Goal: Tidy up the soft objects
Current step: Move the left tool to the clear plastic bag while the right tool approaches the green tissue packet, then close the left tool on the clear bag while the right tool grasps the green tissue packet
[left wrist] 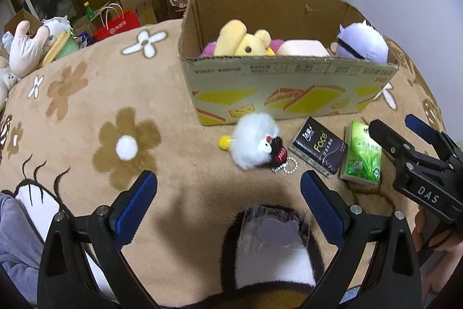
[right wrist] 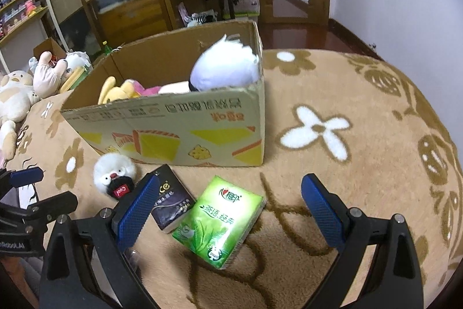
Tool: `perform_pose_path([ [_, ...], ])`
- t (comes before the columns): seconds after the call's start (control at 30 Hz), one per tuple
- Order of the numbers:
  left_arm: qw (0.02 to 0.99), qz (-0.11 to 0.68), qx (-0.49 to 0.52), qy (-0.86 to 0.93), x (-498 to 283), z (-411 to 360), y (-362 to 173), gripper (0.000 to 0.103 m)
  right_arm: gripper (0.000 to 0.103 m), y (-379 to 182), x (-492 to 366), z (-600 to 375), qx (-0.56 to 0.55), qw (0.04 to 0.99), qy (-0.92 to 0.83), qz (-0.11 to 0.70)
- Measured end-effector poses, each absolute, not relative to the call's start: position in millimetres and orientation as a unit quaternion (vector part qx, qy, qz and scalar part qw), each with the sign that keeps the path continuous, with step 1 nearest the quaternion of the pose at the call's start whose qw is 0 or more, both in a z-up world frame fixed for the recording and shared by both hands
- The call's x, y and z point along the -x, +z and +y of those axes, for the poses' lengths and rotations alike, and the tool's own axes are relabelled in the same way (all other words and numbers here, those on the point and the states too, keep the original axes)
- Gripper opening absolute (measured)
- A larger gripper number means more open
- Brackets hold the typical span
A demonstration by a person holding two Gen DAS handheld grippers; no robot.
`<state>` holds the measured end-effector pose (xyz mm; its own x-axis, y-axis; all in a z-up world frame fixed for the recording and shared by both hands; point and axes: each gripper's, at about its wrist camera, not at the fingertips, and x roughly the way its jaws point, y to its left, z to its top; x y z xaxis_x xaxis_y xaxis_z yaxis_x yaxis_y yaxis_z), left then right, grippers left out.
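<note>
**Grippers poised over the last loose items beside a half-filled box**

The right gripper point(right wrist: 230, 201) hangs with its blue pads spread wide and nothing between them, directly above a green tissue pack point(right wrist: 219, 225) lying flat on a tan flowered blanket point(right wrist: 361, 170). The left gripper point(left wrist: 228, 193) is likewise agape and empty, hovering low over the blanket with a white fluffy keychain toy point(left wrist: 256, 144) just ahead of its fingertips.

A black tissue pack point(left wrist: 319, 148) lies between the toy and the green pack, touching or nearly touching the latter. Beyond all three, straight ahead of both grippers, stands the open cardboard box point(left wrist: 289, 83), already holding a yellow bear plush point(left wrist: 243, 41), a pink pillow-like item point(left wrist: 303, 48) and a white-haired doll point(left wrist: 363, 41).

Judging by this layout, the sorting appears well advanced, with the pickup of one of the three remaining items now in hand. The right gripper looks best placed for the green pack: the next move would call for lowering until the pads straddle its sides, closing gently since the pack will squash, then lifting clear of the near wall of the box before release. The neighbouring black pack sits close to the left pad and could be nudged.
</note>
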<state>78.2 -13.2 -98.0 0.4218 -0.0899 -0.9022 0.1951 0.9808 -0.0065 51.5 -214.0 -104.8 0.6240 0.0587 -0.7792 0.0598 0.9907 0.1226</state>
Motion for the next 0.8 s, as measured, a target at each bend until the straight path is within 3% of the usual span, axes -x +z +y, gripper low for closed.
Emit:
perform_pose_path([
  [0.8,0.73,0.667,-0.08,-0.127,-72.6,-46.3,-172.0,0.098,0.102,-155.8,-62.8,-208.9,-0.065,0.832,0.015,0.551],
])
